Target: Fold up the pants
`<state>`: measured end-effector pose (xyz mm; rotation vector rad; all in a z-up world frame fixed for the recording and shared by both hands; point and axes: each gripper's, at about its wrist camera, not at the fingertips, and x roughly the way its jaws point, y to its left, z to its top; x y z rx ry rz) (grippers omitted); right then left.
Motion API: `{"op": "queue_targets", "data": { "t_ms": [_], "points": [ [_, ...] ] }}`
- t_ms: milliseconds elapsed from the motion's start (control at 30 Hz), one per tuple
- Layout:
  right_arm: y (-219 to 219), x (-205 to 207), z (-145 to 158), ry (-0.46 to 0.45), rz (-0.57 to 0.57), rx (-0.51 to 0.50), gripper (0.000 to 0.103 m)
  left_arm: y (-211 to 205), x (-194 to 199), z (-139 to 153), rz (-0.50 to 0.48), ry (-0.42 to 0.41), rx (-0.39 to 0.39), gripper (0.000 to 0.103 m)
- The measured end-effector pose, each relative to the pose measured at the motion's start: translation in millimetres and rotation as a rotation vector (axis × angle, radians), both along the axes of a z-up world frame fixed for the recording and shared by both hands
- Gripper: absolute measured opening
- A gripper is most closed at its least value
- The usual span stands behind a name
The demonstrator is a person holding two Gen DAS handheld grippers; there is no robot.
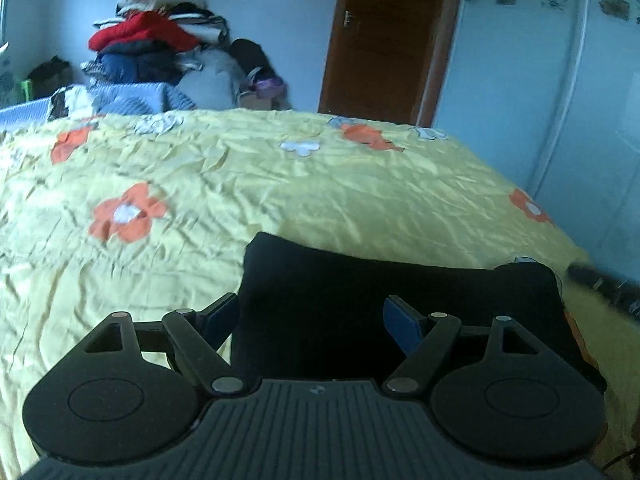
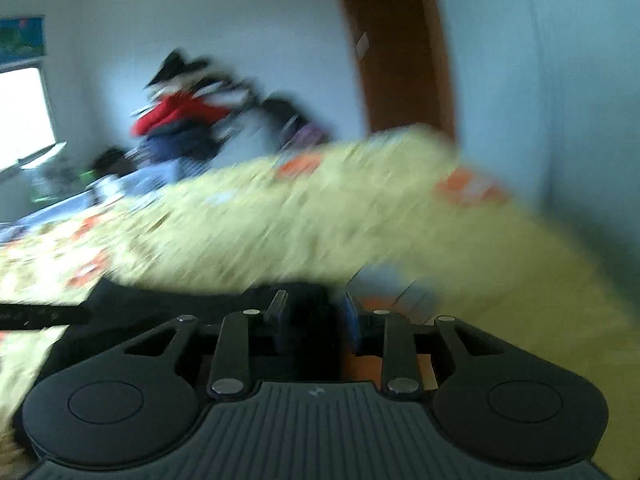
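Note:
The black pants [image 1: 384, 300] lie folded into a compact dark block on the yellow flowered bedspread [image 1: 240, 184], near the bed's front right part. My left gripper [image 1: 312, 320] is open, its blue-padded fingers spread to either side just above the near edge of the pants, holding nothing. In the right wrist view the picture is heavily blurred. My right gripper [image 2: 316, 316] has its fingers fairly close together over the dark cloth of the pants [image 2: 168, 300]; whether they pinch the cloth I cannot tell. The other gripper's dark arm [image 2: 40, 316] shows at the left.
A tall pile of clothes [image 1: 156, 40] stands beyond the far side of the bed. A brown door [image 1: 388, 40] and a pale wardrobe [image 1: 560, 80] lie behind the bed on the right. The bed's right edge [image 1: 560, 236] is close to the pants.

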<state>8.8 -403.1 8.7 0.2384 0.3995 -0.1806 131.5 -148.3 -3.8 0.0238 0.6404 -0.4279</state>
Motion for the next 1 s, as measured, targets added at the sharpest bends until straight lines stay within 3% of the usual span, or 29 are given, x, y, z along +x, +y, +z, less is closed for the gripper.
{"op": "queue_targets", "data": {
  "t_ms": [67, 100, 133, 200, 267, 333, 400, 467, 567, 633, 700, 767, 833, 867, 967, 1000],
  "points": [
    [8.9, -7.1, 10.5, -0.057, 0.054, 0.002, 0.028, -6.3, 5.1, -5.1, -0.015, 0.029, 0.008, 0.089],
    [14.3, -4.0, 12.0, -0.05, 0.159, 0.034, 0.028, -10.0, 9.2, -10.1, -0.025, 0.051, 0.018, 0.091],
    [20.2, 2.4, 9.2, -0.019, 0.26, 0.062, 0.028, -13.4, 13.9, -16.6, -0.027, 0.074, 0.036, 0.091],
    [30.8, 16.8, -5.4, 0.072, 0.343, 0.053, 0.028, -17.3, 19.7, -28.4, -0.009, 0.082, 0.08, 0.091],
    [30.4, 27.5, -22.8, 0.131, 0.303, 0.0, 0.027, -14.0, 18.1, -30.6, 0.011, 0.054, 0.118, 0.091],
    [14.1, 19.8, -24.0, 0.074, 0.276, 0.122, 0.028, -3.7, 14.6, -25.2, 0.025, 0.021, 0.136, 0.091],
    [5.8, 6.8, -15.3, 0.043, 0.171, 0.096, 0.029, 11.8, 13.1, -20.0, 0.042, 0.005, 0.145, 0.091],
    [-3.3, -6.6, -9.1, 0.035, 0.158, 0.076, 0.029, 32.0, 13.7, -17.0, 0.037, 0.032, 0.091, 0.091],
    [-13.2, -14.6, -15.0, 0.035, 0.313, 0.206, 0.03, 57.1, 21.7, -24.3, -0.028, 0.185, -0.063, 0.091],
    [-3.5, -11.0, -26.8, 0.132, 0.365, 0.146, 0.029, 68.8, 21.3, -31.5, -0.063, 0.231, -0.163, 0.091],
    [-0.7, -13.1, -27.1, 0.126, 0.361, 0.104, 0.03, 74.7, 16.5, -33.0, -0.096, 0.23, -0.185, 0.091],
    [-18.6, -18.6, -23.7, 0.086, 0.312, 0.221, 0.038, 76.5, 12.5, -33.3, -0.148, 0.23, -0.207, 0.091],
    [-40.4, -22.6, -25.4, 0.058, 0.269, 0.298, 0.077, 78.2, 10.3, -35.1, -0.199, 0.245, -0.251, 0.092],
    [-50.1, -20.0, -28.1, 0.085, 0.274, 0.328, 0.082, 78.4, 10.3, -36.9, -0.229, 0.259, -0.279, 0.092],
    [-68.9, 0.3, -41.7, 0.173, 0.357, 0.404, 0.082, 77.1, 9.0, -42.9, -0.289, 0.268, -0.336, 0.098],
    [-73.8, 4.2, -44.4, 0.165, 0.395, 0.441, 0.082, 75.8, 9.0, -44.4, -0.307, 0.264, -0.342, 0.101]
  ]
}}
